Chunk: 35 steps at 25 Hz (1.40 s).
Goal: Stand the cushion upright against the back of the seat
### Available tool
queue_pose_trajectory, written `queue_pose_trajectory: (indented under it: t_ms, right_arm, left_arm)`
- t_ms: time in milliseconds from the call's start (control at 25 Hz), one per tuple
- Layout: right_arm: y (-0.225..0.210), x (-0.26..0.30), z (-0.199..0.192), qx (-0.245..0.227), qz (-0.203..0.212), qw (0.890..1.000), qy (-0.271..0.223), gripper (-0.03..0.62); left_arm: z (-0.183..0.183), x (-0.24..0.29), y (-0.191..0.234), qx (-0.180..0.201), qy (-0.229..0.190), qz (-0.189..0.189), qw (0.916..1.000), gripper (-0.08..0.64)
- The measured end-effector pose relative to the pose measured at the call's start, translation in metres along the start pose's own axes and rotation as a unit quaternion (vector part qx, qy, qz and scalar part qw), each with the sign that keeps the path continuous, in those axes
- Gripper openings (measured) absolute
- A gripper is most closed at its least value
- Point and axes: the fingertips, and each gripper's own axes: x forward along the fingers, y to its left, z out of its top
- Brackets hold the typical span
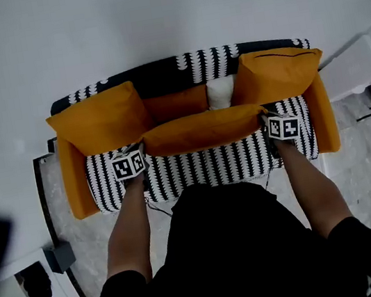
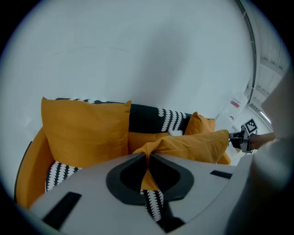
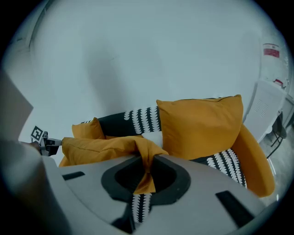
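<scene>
Left gripper (image 1: 138,152) is nearly closed, pinching the left corner of the cushion (image 1: 203,129). The right gripper (image 1: 271,123) does the same on the right corner. Both gripper views show orange fabric bunched between the jaws. The cushion spans lengthwise between them, looks lifted off the sofa (image 1: 203,169) seat, and sits in front of the sofa back (image 1: 206,63), not yet leaning on it. The two-corner hold probably keeps it level and stops it twisting. Side cushions (image 1: 100,120) (image 1: 279,73) stand at the sofa's back corners. The gap between them, with a white pillow (image 1: 220,92), looks like the slot.
</scene>
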Motion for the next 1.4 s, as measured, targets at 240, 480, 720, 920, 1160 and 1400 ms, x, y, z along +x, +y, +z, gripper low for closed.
queue_pose_trajectory:
  t_ms: [240,480,720,920,1160,1400]
  right_arm:
    - [0.008,0.015,0.040,0.008,-0.019,0.999,-0.028,0.057]
    - [0.007,0.039,0.064,0.008,-0.030,0.999,-0.021,0.057]
    - [-0.009,0.068,0.078,0.005,-0.032,0.999,0.009,0.057]
    - [-0.019,0.092,0.084,-0.013,-0.030,0.999,0.042,0.057]
    - [-0.023,0.123,0.097,-0.029,-0.020,0.998,0.058,0.057]
    - [-0.032,0.150,0.106,-0.025,-0.018,0.997,0.075,0.057]
  left_arm:
    - [0.048,0.014,0.016,0.013,-0.013,-0.016,0.9997,0.035]
    - [0.068,0.031,0.025,0.005,-0.014,-0.016,0.9998,0.035]
    - [0.085,0.050,0.024,-0.011,-0.025,-0.005,0.9996,0.037]
    - [0.091,0.065,0.026,-0.022,-0.024,0.016,0.9993,0.037]
    - [0.101,0.083,0.034,-0.026,-0.015,0.026,0.9992,0.037]
    - [0.123,0.107,0.040,-0.015,-0.011,0.026,0.9995,0.037]
